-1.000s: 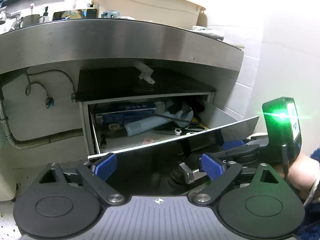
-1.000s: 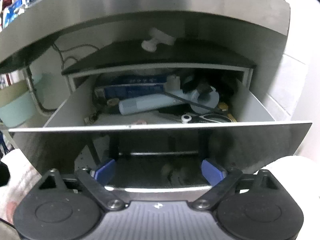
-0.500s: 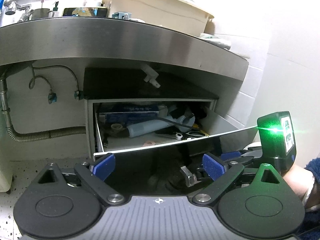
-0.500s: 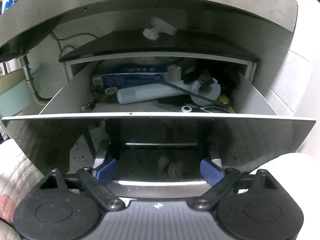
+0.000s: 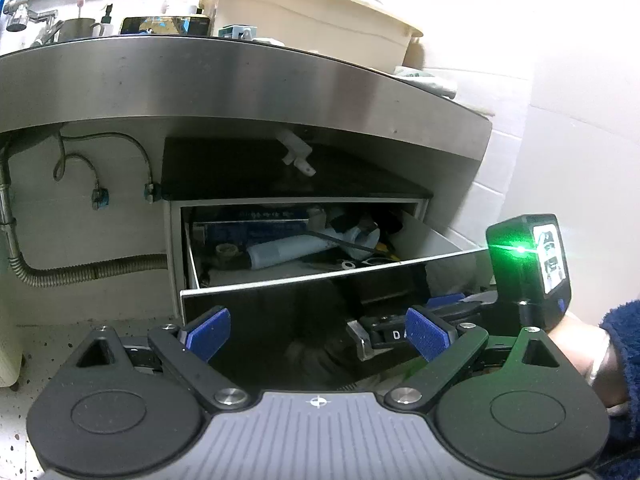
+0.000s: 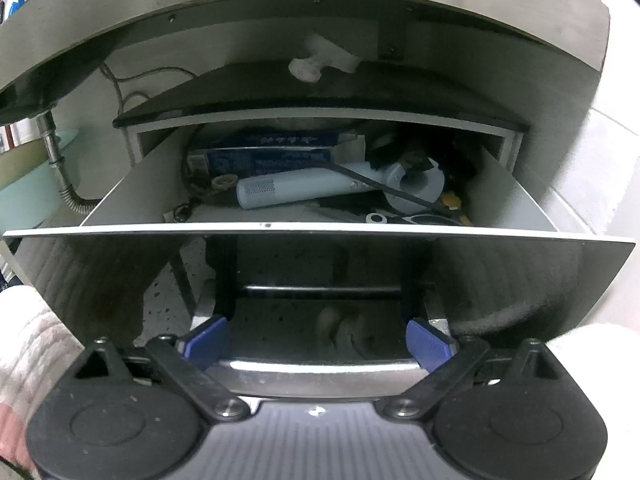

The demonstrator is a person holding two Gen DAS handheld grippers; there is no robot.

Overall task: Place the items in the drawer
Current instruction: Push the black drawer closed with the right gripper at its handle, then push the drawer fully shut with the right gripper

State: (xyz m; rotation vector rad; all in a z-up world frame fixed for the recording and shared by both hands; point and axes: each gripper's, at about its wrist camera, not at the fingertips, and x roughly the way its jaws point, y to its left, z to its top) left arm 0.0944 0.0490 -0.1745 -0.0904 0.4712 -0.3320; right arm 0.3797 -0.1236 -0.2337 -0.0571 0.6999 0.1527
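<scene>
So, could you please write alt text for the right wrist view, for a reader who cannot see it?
An open drawer under a steel counter holds a pale blue hair dryer, a blue box and scissors. The right claw is opening with nothing between its blue pads, low against the drawer's glossy black front.

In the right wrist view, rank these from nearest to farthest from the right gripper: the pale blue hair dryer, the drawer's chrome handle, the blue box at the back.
From the right gripper, jaws opening:
1. Chrome handle, right at the fingertips, low on the glossy drawer front.
2. Pale blue hair dryer, lying across the middle of the open drawer.
3. Blue box, behind the dryer, against the drawer's back.
</scene>
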